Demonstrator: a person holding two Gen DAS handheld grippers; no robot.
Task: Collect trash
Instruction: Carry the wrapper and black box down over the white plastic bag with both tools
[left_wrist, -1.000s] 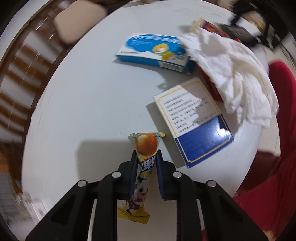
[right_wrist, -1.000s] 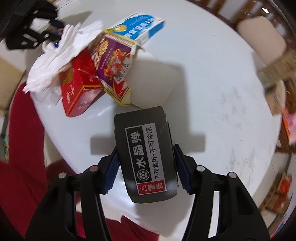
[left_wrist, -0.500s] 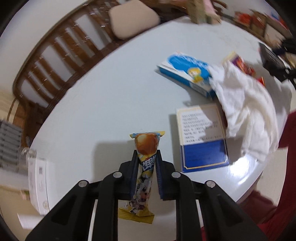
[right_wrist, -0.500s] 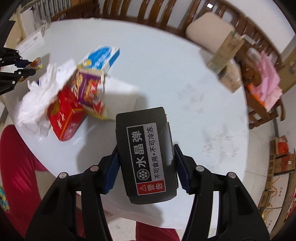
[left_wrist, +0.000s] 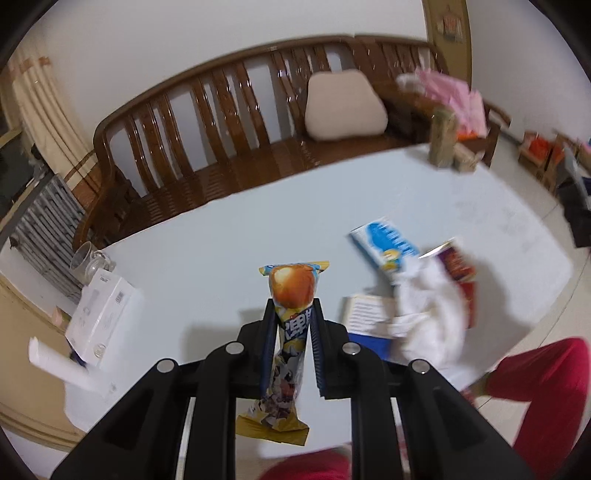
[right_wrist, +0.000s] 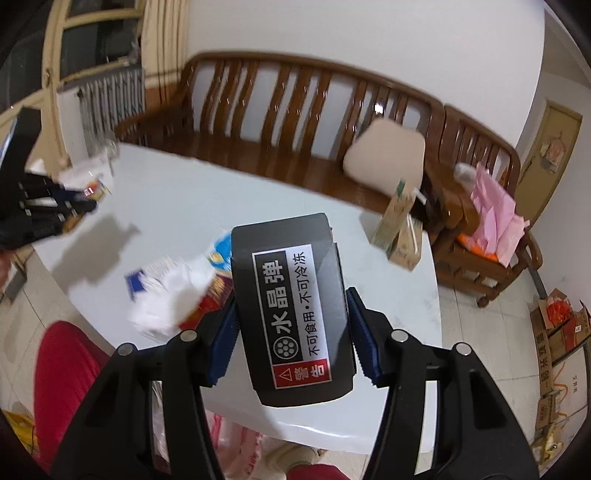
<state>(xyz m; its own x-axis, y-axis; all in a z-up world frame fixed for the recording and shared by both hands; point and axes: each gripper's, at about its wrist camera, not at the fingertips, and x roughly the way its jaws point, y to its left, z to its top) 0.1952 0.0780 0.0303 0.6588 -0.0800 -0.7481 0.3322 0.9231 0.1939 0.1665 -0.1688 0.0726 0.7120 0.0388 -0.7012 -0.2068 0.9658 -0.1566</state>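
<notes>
Two pieces are picked up, by my judgement, and no bin shows. The round white worktop (left_wrist: 207, 258) bears the rest: crumpled white tissue (left_wrist: 432, 314), a blue-and-white carton (left_wrist: 384, 245), red and purple packets. The right tool (right_wrist: 291, 325) clamps a black labelled box (right_wrist: 291, 306); the left tool (left_wrist: 293, 332), nearly closed, pinches a yellow snack wrapper (left_wrist: 291, 332). A wooden bench (left_wrist: 221, 147) stands behind.

Wooden bench (left_wrist: 236, 122), beige cushion (left_wrist: 345, 107), radiator (left_wrist: 44, 229)
</notes>
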